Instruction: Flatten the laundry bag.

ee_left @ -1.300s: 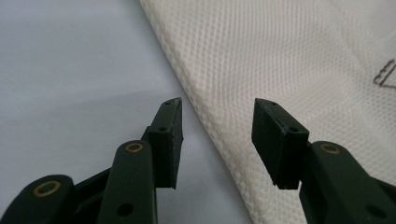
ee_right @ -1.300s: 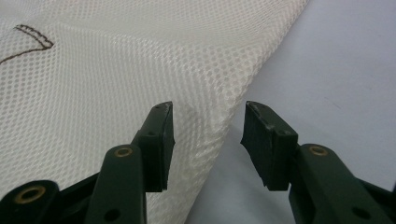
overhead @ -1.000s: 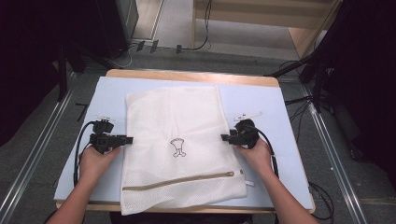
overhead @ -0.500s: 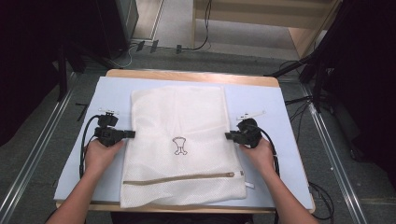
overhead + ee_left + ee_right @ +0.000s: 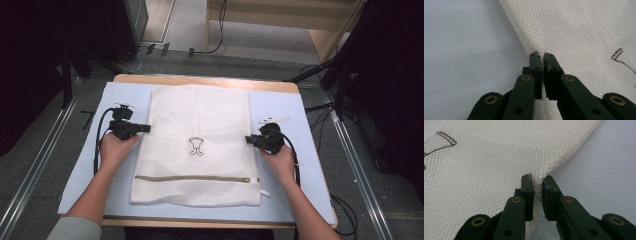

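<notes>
My left hand-held gripper and my right hand-held gripper have just closed, each pinching one side edge of the white mesh laundry bag lying on the surface.

White mesh laundry bag; flat, zipped

Even overhead light is washing the table bright while the surroundings are sinking into darkness; both gripper views are staying sharp on mesh, softening toward the edges.

A lab: padded table between aluminium rails, floor cables.
</notes>
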The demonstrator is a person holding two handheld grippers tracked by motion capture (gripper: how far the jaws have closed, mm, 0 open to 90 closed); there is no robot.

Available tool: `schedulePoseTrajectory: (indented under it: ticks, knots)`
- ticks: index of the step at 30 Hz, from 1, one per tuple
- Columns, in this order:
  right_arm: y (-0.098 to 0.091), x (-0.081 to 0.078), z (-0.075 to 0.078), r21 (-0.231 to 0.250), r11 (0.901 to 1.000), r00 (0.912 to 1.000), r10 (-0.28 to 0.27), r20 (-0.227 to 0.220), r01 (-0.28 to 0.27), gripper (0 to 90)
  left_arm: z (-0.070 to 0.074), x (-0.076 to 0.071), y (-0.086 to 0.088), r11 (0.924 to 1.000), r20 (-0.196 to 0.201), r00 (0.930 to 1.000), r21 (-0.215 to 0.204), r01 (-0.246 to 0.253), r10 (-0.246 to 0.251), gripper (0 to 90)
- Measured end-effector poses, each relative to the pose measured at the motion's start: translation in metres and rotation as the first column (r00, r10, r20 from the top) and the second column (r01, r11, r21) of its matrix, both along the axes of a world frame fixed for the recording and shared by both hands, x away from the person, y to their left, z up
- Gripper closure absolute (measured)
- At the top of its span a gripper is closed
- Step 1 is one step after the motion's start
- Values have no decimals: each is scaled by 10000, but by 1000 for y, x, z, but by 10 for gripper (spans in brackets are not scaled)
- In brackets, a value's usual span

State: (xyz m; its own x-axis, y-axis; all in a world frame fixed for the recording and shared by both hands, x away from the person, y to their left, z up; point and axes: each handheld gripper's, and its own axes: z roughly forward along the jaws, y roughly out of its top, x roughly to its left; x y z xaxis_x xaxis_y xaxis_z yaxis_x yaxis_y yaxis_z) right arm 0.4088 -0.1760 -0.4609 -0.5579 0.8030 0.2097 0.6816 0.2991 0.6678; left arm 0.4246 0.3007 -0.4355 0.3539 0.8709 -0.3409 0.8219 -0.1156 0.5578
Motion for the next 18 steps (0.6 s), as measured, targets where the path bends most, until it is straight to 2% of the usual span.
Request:
schedulePoseTrajectory:
  ticks: [1, 3, 5, 7, 9, 13, 18]
  knots:
    - [0, 3, 1, -35, 10000, 10000, 26, -52, -26, 829, 0, 1, 1, 10000, 19, 10000, 55, 53, -53, 874]
    - [1, 8, 1, -66, 10000, 9999, 48, 115, -47, 829, -1, 4, 2, 9999, 90, 9999, -63, -80, 81, 871]
    - [2, 10, 1, -74, 10000, 9995, 21, 324, -18, 829, -4, 7, 3, 10000, 94, 10000, -10, 13, -13, 869]
    - [3, 15, -1, -248, 9997, 9998, 28, 217, -22, 829, -6, 9, 2, 10000, 93, 10000, 49, -3, 3, 866]
    - [3, 17, -3, -159, 9998, 9998, -108, 195, 111, 828, -8, 12, 2, 10000, 101, 9999, 42, 11, -12, 865]
    - [4, 19, -8, -334, 9993, 9999, -136, 56, 137, 812, -9, 13, 2, 10000, 161, 9999, 41, -9, 8, 845]
    - [1, 18, -7, -146, 9996, 9996, -245, 101, 247, 707, -4, 9, 3, 9998, 127, 9997, -41, 209, -209, 691]
